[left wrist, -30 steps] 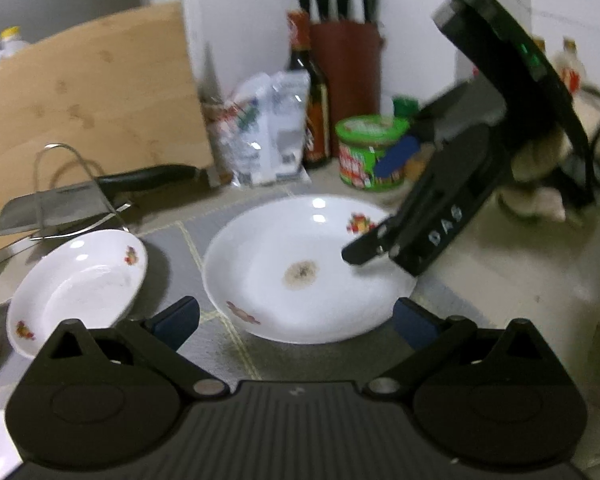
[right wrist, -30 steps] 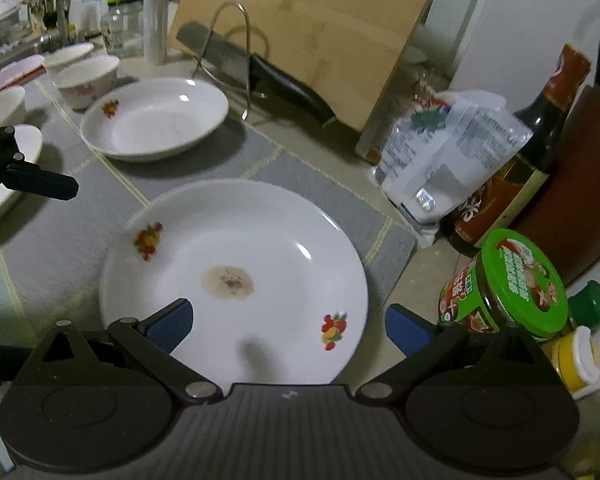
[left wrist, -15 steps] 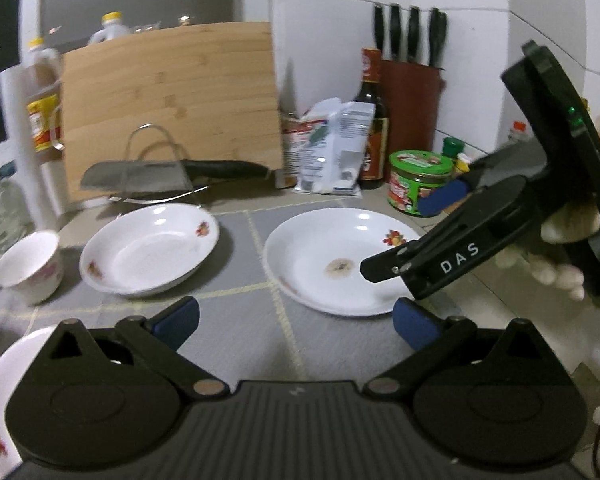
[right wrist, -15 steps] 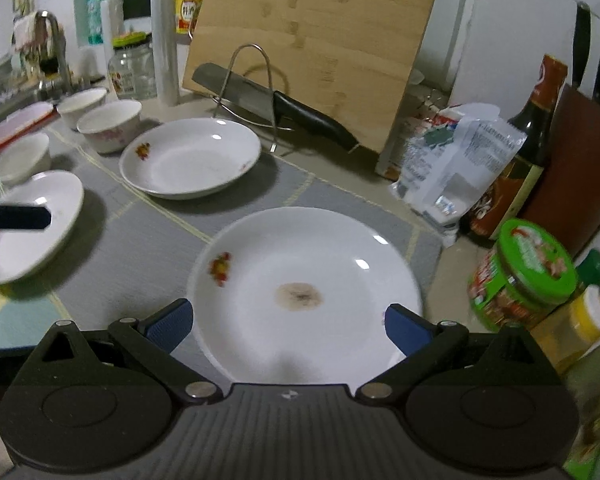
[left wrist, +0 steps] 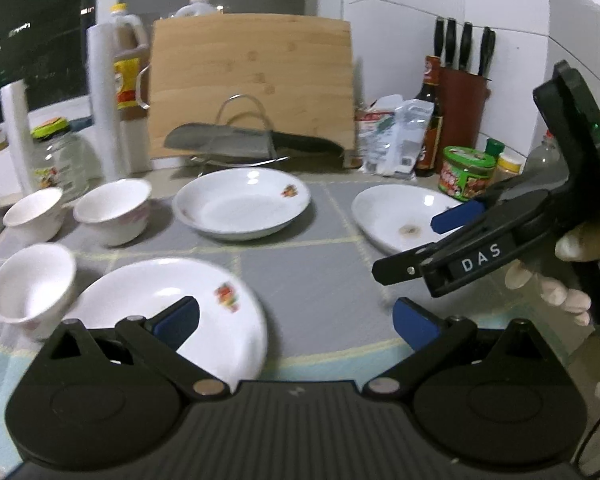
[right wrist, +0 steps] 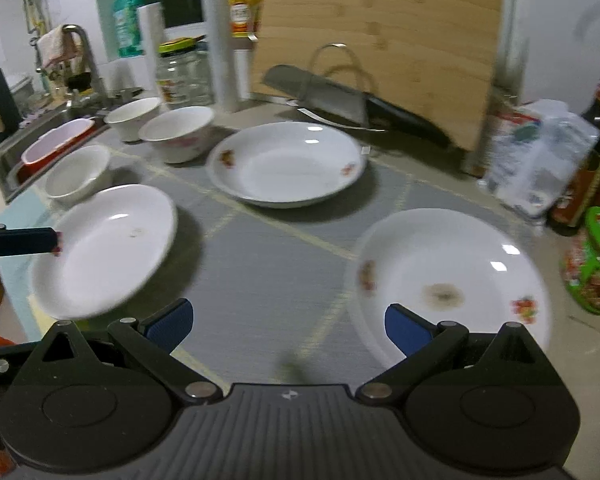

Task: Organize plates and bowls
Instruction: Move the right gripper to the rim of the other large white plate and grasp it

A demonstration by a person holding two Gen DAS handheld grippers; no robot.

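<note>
A kitchen counter covered by a grey mat runs to a white tiled wall, where a wooden cutting board leans behind a cleaver on a wire rack; a knife block, sauce bottle and green-lidded jar stand far right, and a sink lies far left.

Three white plates lie on the mat: a stained plate at right, a deep plate far centre, and a near-left plate. Three bowls cluster at left.

The left gripper hovers with jaws spread wide and empty, its left finger over the near-left plate. The right gripper, held by a gloved hand, is likewise spread and empty, its right finger above the stained plate's near rim.
</note>
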